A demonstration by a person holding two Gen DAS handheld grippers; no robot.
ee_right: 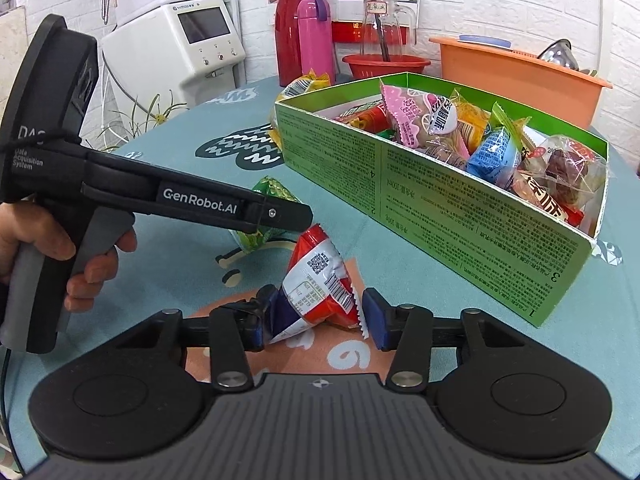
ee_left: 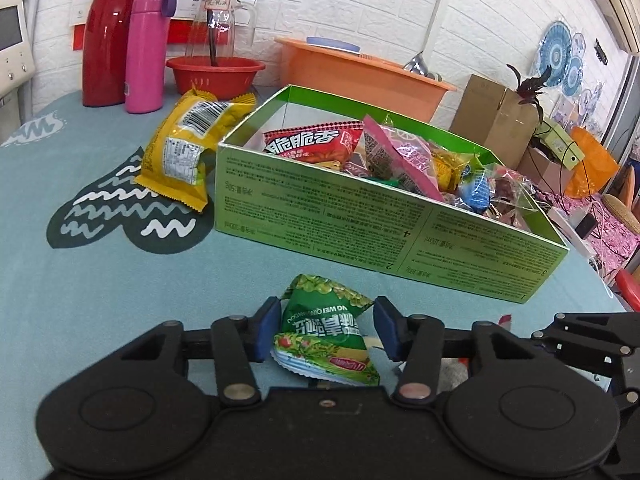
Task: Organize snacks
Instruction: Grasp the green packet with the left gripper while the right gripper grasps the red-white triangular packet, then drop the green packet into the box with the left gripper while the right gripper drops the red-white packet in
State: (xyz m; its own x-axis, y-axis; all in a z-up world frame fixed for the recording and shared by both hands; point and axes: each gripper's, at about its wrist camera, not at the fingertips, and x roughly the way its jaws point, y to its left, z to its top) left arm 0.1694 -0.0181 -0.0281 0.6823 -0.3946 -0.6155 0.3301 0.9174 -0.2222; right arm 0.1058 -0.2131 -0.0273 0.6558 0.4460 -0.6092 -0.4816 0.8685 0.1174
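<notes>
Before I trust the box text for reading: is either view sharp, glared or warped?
Left wrist view: green box print small and soft, edges bowed by fisheye. Right wrist view: box print similarly small, red snack packet barcode crisper, wall lines curved. No strong glare in either.

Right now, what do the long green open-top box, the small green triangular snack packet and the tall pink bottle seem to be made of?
Long green open-top box: looks like thin printed cardboard, matte; straight folded edges and corners.
Small green triangular snack packet: glossy plastic film, crinkled, with a crimped, zigzag-cut seal.
Tall pink bottle: smooth and semi-glossy, painted metal or plastic; cannot tell which.
</notes>
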